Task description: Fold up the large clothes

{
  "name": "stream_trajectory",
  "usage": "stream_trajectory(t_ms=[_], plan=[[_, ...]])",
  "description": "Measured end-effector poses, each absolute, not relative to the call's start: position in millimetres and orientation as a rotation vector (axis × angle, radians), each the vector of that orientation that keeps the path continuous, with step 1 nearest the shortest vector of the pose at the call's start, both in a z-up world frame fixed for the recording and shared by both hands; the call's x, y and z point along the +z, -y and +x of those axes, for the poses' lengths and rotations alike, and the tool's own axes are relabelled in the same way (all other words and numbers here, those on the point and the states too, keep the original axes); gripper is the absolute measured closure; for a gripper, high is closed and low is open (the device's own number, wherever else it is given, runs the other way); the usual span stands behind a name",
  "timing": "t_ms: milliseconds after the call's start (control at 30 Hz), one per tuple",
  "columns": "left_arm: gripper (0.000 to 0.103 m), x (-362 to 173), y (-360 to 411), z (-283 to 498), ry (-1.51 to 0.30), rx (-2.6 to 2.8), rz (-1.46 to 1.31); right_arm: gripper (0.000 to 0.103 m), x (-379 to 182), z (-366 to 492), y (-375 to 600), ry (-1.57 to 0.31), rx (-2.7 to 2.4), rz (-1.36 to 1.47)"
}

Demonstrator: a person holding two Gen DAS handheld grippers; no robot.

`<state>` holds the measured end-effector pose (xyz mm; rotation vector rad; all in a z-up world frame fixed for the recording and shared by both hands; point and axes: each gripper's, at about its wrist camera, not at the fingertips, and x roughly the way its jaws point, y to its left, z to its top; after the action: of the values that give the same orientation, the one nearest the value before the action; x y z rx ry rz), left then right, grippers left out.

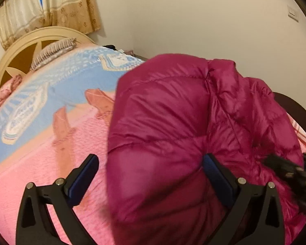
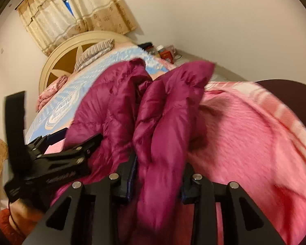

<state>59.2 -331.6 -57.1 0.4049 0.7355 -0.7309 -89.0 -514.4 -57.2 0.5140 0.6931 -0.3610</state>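
On pink bedspread [image 1: 40, 173], terry-textured with blue and salmon pattern: magenta puffer jacket [image 1: 163, 112], glossy, quilted, bunched into rounded folds, lower edge cut off by frame and partly blurred. Left gripper [image 1: 151, 170] spread wide, blue-padded fingers [image 1: 85, 175] apart, right pad against jacket fabric, left pad over bare bedspread. Right gripper [image 2: 157, 175] partly closed around a puffy jacket fold; pad contact hidden by fabric, so actual pinching not determinable; arched cream headboard [image 2: 57, 61] and curtain [image 2: 81, 10] behind.
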Motion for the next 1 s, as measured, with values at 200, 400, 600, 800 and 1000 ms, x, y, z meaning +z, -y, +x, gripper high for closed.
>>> stream_trajectory(t_ms=[200, 400, 600, 800, 1000], plan=[[0.0, -43.6, 303.6, 57.8, -0.768, -0.698, 0.363, 0.069, -10.3, -163.9, 482.2, -0.615, -0.469, 0.463], [0.0, -37.0, 266.5, 43.3, -0.748, -0.681, 0.329, 0.054, 18.3, -207.7, 440.4, -0.627, -0.555, 0.409], [0.0, -12.8, 225.3, 5.6, -0.66, -0.666, 0.291, 0.042, 53.4, -247.1, 384.8, -0.543, -0.601, 0.245], [0.0, 19.5, 193.2, -31.1, -0.519, -0.64, 0.293, 0.039, 90.6, -267.5, 339.2, -0.417, -0.587, 0.174], [0.0, 46.7, 164.4, -60.1, -0.403, -0.565, 0.282, 0.034, 115.8, -282.6, 301.9, -0.326, -0.589, 0.083]])
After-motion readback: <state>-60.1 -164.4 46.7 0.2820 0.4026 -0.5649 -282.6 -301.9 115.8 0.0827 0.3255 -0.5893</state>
